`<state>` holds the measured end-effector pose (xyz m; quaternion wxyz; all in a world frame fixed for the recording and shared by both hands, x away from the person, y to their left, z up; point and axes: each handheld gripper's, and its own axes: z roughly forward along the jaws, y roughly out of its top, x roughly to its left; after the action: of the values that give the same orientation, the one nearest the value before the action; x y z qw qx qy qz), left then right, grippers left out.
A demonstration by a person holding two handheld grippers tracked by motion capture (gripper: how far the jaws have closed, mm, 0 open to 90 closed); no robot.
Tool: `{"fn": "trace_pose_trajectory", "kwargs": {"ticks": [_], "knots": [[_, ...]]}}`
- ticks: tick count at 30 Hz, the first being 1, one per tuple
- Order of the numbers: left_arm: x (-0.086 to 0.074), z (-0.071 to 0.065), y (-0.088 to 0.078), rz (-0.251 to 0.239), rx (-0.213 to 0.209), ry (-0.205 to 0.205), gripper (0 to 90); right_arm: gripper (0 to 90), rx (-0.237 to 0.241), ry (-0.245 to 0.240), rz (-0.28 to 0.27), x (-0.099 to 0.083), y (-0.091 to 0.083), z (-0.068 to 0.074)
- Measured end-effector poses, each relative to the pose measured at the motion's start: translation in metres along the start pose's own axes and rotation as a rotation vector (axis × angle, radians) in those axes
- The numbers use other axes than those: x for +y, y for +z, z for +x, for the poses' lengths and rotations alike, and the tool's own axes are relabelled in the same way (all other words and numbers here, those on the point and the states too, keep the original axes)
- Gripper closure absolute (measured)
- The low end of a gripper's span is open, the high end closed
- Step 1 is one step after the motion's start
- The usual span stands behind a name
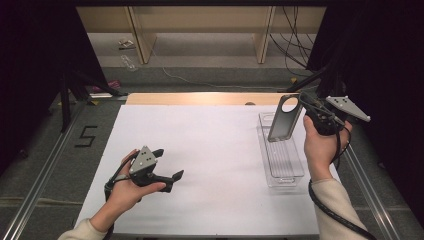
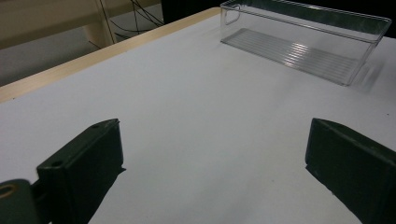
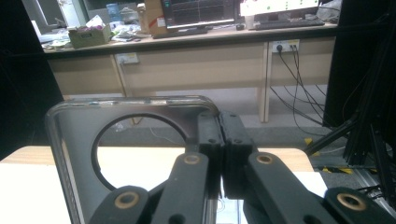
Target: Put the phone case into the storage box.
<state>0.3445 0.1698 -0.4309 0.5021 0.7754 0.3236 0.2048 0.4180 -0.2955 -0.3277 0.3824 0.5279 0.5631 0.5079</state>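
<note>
High view: right claw (image 1: 303, 106) pinching a phone case (image 1: 284, 118) above the bin (image 1: 295, 172); left claw (image 1: 167, 165) spread, empty, over the table (image 1: 210, 150).
Case hangs upright, long axis vertical, camera hole on top; likely light, flexible, slick, so grip the rim.
Left gripper view: bin (image 2: 373, 32) lies ahead.
Right gripper view: claw (image 3: 222, 154) pressed on the case (image 3: 74, 140) edge beside the hole.
</note>
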Motion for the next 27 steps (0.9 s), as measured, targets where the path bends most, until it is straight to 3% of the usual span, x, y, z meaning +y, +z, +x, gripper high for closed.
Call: {"fn": "trace_pose_trajectory", "kwargs": {"ticks": [27], "knots": [[0.000,0.000,0.000,-0.001,0.001,-0.002,3.8,89.1,-0.014,-0.027,0.017,0.000,0.012,0.003]]}}
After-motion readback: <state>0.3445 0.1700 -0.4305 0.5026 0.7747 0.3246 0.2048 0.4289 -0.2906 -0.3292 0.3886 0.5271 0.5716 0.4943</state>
